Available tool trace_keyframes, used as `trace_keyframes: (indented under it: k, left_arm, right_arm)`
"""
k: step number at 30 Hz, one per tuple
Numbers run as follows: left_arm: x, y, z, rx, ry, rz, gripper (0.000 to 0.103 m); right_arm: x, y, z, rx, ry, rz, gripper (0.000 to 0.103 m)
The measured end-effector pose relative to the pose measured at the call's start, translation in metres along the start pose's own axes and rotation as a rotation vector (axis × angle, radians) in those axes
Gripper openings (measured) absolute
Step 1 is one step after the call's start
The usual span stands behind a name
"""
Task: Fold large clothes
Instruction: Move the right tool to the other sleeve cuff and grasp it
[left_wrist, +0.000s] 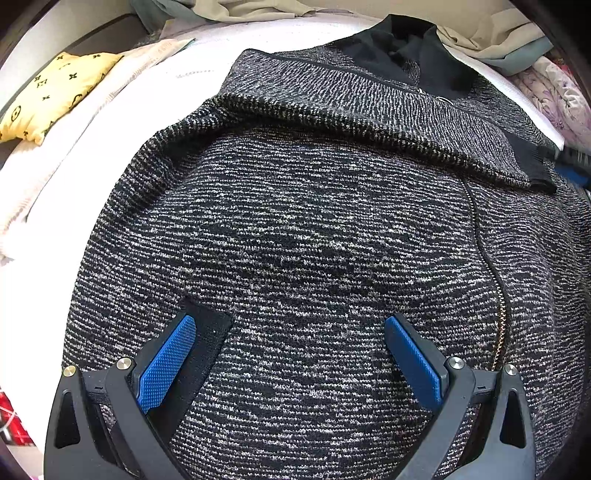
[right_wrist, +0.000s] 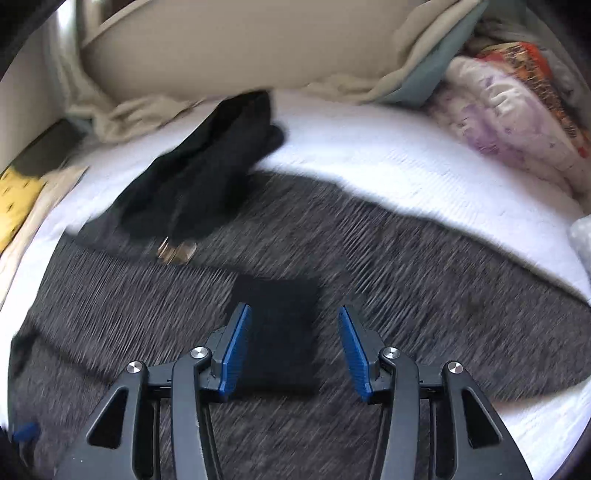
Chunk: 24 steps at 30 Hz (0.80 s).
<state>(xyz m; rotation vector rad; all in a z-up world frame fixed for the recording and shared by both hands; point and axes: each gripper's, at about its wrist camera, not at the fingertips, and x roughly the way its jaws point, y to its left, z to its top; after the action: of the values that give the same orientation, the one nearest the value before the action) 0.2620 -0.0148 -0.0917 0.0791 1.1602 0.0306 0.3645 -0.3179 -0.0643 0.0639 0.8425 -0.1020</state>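
Observation:
A large black-and-grey knit zip jacket (left_wrist: 314, 236) lies spread on a white bed. Its sleeve (left_wrist: 369, 122) is folded across the chest, and the black cuff (left_wrist: 532, 162) rests near the zip (left_wrist: 484, 258). The black collar (left_wrist: 413, 48) points away from me. My left gripper (left_wrist: 291, 325) hovers open over the jacket's lower front, its left blue pad above a black pocket patch (left_wrist: 210, 325). In the blurred right wrist view, my right gripper (right_wrist: 293, 314) stands open above the black cuff (right_wrist: 280, 314) lying on the jacket (right_wrist: 406, 288). The pads do not press on it.
A yellow patterned cushion (left_wrist: 51, 96) and a cream blanket (left_wrist: 74, 147) lie at the left. Beige and green cloth (right_wrist: 406, 70) is piled at the head of the bed. A floral quilt (right_wrist: 509, 122) sits at the right. Bare white mattress (right_wrist: 369, 147) shows beyond the jacket.

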Motion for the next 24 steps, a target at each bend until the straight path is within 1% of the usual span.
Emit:
trace_keyframes:
  k: [2, 3, 4, 6, 8, 10, 12, 14, 16, 18, 19, 21, 23, 24]
  left_arm:
    - [-0.001, 0.000, -0.002, -0.002, -0.004, 0.001, 0.103]
    - [-0.002, -0.001, -0.003, -0.003, -0.005, 0.002, 0.103]
    - [-0.003, -0.001, -0.004, -0.005, -0.006, 0.003, 0.103]
    - [-0.004, -0.001, -0.005, -0.004, -0.006, 0.002, 0.103]
    - [-0.005, 0.001, -0.006, -0.002, -0.006, -0.002, 0.103]
    - [-0.005, 0.002, -0.006, 0.000, -0.005, -0.006, 0.103]
    - [-0.004, 0.004, -0.005, 0.000, -0.002, -0.010, 0.103]
    - [-0.004, 0.005, -0.004, 0.001, -0.002, -0.012, 0.103]
    - [-0.003, 0.006, -0.003, 0.003, -0.005, -0.012, 0.103]
    - [-0.003, 0.007, -0.004, 0.003, -0.010, -0.010, 0.103]
    - [-0.003, 0.007, -0.004, 0.002, -0.010, -0.009, 0.103]
    - [-0.005, 0.005, -0.006, -0.001, -0.010, -0.006, 0.103]
    - [-0.006, 0.004, -0.006, -0.003, -0.009, -0.003, 0.103]
    - [-0.006, 0.004, -0.006, -0.004, -0.008, -0.002, 0.103]
  right_arm:
    - [0.013, 0.009, -0.014, -0.027, 0.092, 0.006, 0.047]
    - [0.019, 0.011, -0.018, -0.028, 0.112, -0.006, 0.047]
    - [0.018, 0.011, -0.020, -0.026, 0.094, -0.007, 0.047]
    - [0.013, 0.008, -0.019, -0.001, 0.103, 0.009, 0.047]
    - [-0.006, -0.003, -0.020, 0.056, 0.098, 0.053, 0.047]
    - [-0.030, -0.013, -0.020, 0.080, 0.063, 0.065, 0.048]
    - [-0.062, -0.032, -0.025, 0.092, 0.011, 0.056, 0.058]
    - [-0.089, -0.062, -0.029, 0.113, -0.033, -0.002, 0.059]
    - [-0.110, -0.100, -0.040, 0.169, -0.062, -0.032, 0.059]
    - [-0.123, -0.151, -0.048, 0.320, -0.072, -0.034, 0.059]
    - [-0.130, -0.184, -0.055, 0.443, -0.084, -0.017, 0.059]
    - [-0.138, -0.226, -0.067, 0.586, -0.110, -0.018, 0.059]
    - [-0.144, -0.265, -0.083, 0.688, -0.116, -0.102, 0.059]
    - [-0.146, -0.280, -0.091, 0.734, -0.114, -0.126, 0.059]
